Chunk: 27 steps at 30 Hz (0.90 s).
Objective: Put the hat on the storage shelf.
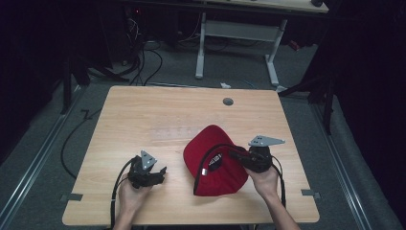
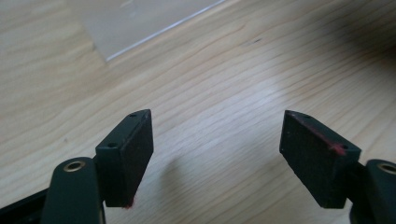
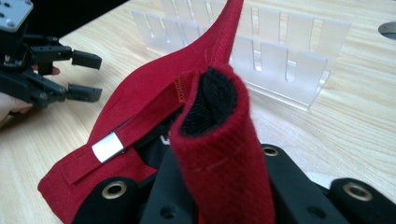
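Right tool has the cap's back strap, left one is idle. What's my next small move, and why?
Probably bring the left tool across to the red cap's near rim and pinch it. The right tool is shut on the strap alone, so the cap hangs loosely to one side, while the left tool's jaws stand open over bare table, free to share the load.
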### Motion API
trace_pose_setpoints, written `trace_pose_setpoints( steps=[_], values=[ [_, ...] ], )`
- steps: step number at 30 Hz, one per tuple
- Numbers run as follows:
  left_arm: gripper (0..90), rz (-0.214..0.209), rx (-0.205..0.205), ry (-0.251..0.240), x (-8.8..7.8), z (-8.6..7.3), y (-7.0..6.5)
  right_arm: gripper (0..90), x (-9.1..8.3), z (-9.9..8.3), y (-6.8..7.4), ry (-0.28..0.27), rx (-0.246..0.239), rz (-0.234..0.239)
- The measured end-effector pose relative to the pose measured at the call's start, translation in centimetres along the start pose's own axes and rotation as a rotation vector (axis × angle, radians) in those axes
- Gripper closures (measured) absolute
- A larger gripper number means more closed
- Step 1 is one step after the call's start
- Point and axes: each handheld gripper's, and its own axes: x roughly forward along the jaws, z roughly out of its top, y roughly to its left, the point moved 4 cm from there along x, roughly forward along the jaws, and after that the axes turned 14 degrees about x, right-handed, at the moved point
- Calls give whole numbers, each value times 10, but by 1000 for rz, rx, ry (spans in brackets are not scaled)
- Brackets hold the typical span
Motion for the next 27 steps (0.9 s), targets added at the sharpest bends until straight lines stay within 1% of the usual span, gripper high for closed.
trace_pose_setpoints(
  steps=[4,5,8,11,17,18,19,21,23,26,27],
  values=[
    [256,-40,32,-17,-3,7,-14,849,-3,5,1,-6,11,7],
    [253,-54,41,-19,-4,9,-18,849,-4,7,2,-8,7,9],
    [248,-77,61,-25,-5,12,-25,848,-6,12,3,-13,10,18],
    [241,-102,67,-37,-5,14,-33,849,-7,16,5,-14,20,32],
    [228,-141,81,-32,-3,16,-46,848,-5,22,7,-10,39,54],
    [228,-146,88,-33,-3,16,-47,849,-4,23,8,-7,47,56],
    [228,-151,86,-41,-3,17,-50,848,-3,24,8,-5,49,60],
    [228,-156,100,-47,-3,18,-54,848,-1,26,9,1,61,69],
    [228,-169,105,-55,-3,19,-58,848,1,28,10,3,66,77],
    [226,-176,111,-58,-2,21,-62,848,3,30,14,0,82,99],
    [225,-179,104,-65,-2,22,-63,848,3,31,14,-1,85,105]
  ],
)
